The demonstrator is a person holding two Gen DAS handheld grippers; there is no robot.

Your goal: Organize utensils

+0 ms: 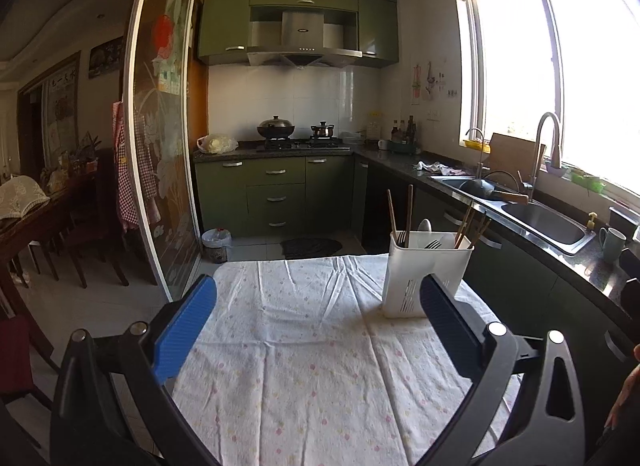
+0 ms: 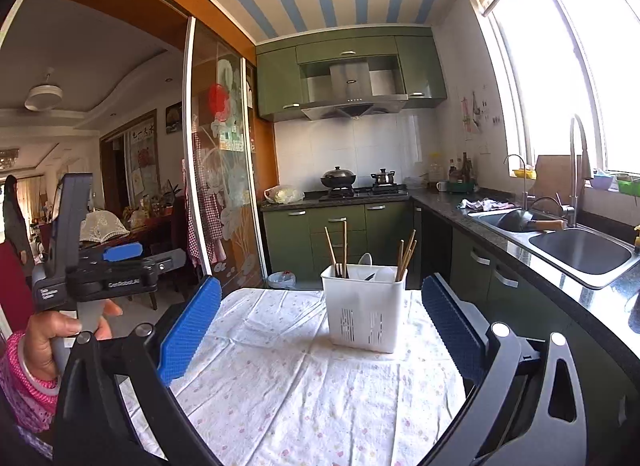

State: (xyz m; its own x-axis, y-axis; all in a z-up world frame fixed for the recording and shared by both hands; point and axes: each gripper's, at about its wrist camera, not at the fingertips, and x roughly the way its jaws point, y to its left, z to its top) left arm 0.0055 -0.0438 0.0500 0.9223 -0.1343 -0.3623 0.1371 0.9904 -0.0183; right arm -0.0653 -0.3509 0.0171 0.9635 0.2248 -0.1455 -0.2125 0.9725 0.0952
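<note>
A white slotted utensil holder (image 1: 424,274) (image 2: 364,308) stands upright on a table with a floral cloth (image 1: 304,362) (image 2: 304,386). It holds wooden chopsticks (image 1: 466,223) (image 2: 405,256), a fork (image 1: 433,244) and a white spoon (image 2: 365,258). My left gripper (image 1: 318,298) is open and empty, above the cloth, with the holder just beyond its right finger. My right gripper (image 2: 320,302) is open and empty, with the holder between and beyond its fingers. The left gripper also shows at the left of the right wrist view (image 2: 120,254), held in a hand.
A dark counter (image 1: 520,221) with a double sink (image 2: 580,252) and taps runs along the right under the window. Green cabinets and a stove with pots (image 1: 276,129) are at the back. A glass sliding door (image 1: 160,145) and dining chairs are to the left.
</note>
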